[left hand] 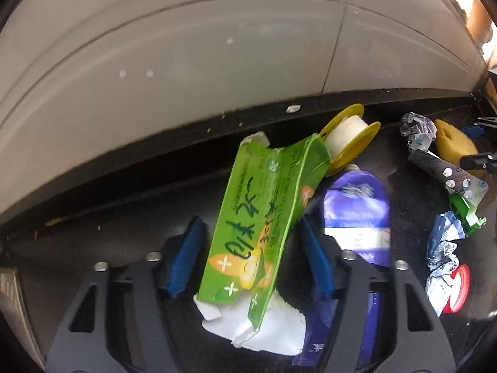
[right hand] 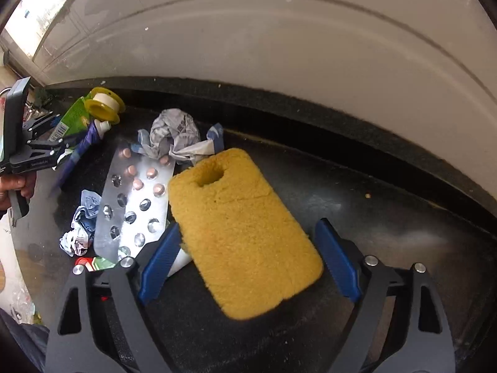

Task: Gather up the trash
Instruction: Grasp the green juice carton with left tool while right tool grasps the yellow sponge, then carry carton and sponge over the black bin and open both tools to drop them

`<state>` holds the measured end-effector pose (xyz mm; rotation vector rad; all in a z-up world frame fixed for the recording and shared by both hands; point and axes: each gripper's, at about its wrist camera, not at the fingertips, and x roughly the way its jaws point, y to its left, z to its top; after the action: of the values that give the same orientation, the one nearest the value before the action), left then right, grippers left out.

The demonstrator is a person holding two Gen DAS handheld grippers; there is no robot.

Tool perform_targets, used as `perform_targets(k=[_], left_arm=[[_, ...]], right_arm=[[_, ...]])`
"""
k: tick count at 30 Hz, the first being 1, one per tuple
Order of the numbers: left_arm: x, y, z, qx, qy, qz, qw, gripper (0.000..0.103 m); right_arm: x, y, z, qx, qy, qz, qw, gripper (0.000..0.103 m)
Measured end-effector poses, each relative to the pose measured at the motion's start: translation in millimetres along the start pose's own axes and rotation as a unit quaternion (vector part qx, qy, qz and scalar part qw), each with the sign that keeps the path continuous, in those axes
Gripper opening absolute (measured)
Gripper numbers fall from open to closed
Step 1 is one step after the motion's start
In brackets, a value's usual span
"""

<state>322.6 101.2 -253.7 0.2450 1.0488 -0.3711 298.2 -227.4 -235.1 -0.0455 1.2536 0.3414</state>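
Observation:
In the left wrist view my left gripper (left hand: 251, 258) is open around a torn green carton (left hand: 264, 211) that lies on a black tray (left hand: 124, 217), with white paper (left hand: 273, 323) under it and a purple pouch (left hand: 357, 205) beside it. A yellow tape spool (left hand: 348, 140) lies beyond the carton. In the right wrist view my right gripper (right hand: 248, 261) is open around a fuzzy yellow phone case (right hand: 242, 233); neither finger clearly presses it. A silver pill blister (right hand: 136, 205) and crumpled paper (right hand: 174, 133) lie left of it.
A white wall (left hand: 186, 62) runs behind the tray's far rim (right hand: 341, 118). More crumpled wrappers (left hand: 444, 258), a red cap (left hand: 459, 289) and a green clip (left hand: 466, 211) lie on the tray between the two grippers. The left gripper also shows in the right wrist view (right hand: 40, 152).

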Motion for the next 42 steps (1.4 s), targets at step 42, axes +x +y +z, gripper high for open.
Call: perform_targets(k=[42], left_arm=[[-277.1, -113.5, -245.2, -0.228, -0.034, 0.141, 0.9628, 0.031]], right_arm=[[-173.5, 254.5, -134.2, -0.142, -0.107, 0.053, 0.983, 0.052]])
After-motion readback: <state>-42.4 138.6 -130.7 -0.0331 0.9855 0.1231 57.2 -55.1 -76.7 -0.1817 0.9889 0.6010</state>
